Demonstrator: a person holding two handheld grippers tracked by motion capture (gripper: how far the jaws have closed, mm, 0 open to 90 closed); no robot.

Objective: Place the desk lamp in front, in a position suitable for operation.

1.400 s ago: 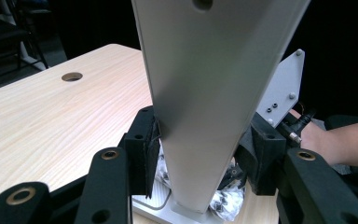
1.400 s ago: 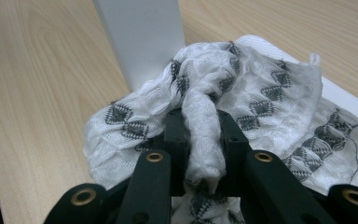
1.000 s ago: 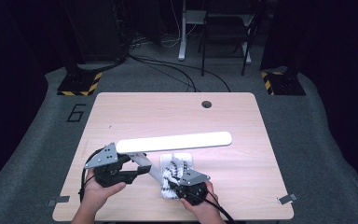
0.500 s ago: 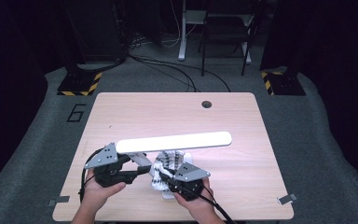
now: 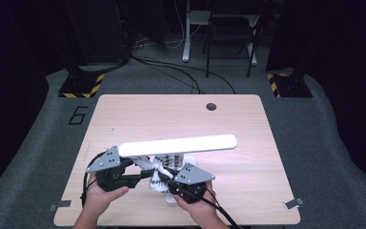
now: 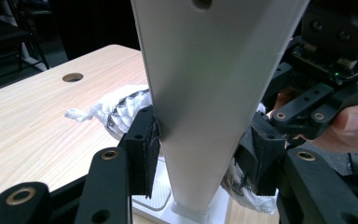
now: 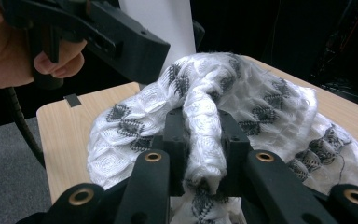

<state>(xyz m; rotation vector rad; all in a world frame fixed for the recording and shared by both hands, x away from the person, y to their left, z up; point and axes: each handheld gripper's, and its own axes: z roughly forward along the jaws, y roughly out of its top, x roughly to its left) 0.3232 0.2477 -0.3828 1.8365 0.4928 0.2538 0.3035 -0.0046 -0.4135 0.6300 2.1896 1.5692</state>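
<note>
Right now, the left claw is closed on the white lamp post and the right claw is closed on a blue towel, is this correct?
Not quite: the cloth in the right claw is white with a dark pattern, not blue, as the right gripper view shows. The rest holds: the left claw is closed on the white lamp post.

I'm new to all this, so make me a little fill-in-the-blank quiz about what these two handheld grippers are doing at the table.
1. The left gripper has its jaws closed on the white lamp's ____.
2. The right gripper pinches a fold of white ____ with a dark pattern.
3. The lamp stands on a ____ table.
4. The lamp's long light bar is switched ____.

Missing words: stem; cloth; wooden; on
</note>
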